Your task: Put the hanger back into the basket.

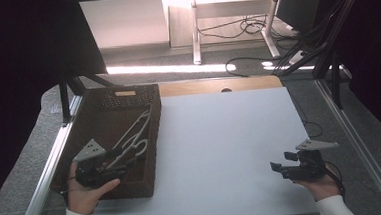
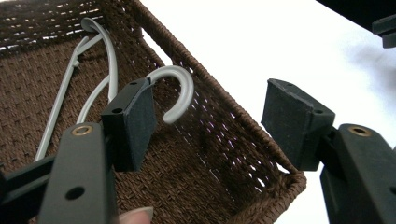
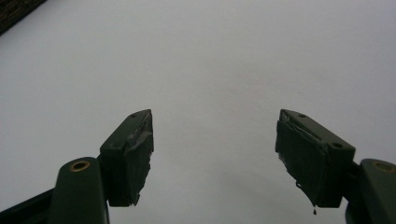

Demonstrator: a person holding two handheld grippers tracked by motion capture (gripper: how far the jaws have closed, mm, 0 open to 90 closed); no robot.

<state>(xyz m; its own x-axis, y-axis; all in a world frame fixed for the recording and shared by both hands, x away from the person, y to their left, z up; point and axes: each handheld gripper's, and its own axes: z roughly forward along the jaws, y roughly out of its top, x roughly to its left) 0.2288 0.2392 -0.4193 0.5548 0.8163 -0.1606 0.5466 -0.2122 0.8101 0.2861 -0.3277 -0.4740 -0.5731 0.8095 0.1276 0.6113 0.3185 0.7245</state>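
Over the basket (image 1: 88, 144), left gripper (image 2: 208, 116) tilts down, agape near the hanger (image 2: 180, 93), seemingly untouched.

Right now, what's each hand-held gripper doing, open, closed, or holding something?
Left hand-held gripper: open, holding nothing, over the brown basket by the white hanger's hook.
Right hand-held gripper: open, empty, over the white table.

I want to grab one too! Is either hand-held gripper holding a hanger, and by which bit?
Nothing is held. The left hand-held gripper gapes beside the white plastic hanger's hook; the right hand-held gripper is open above the white table.
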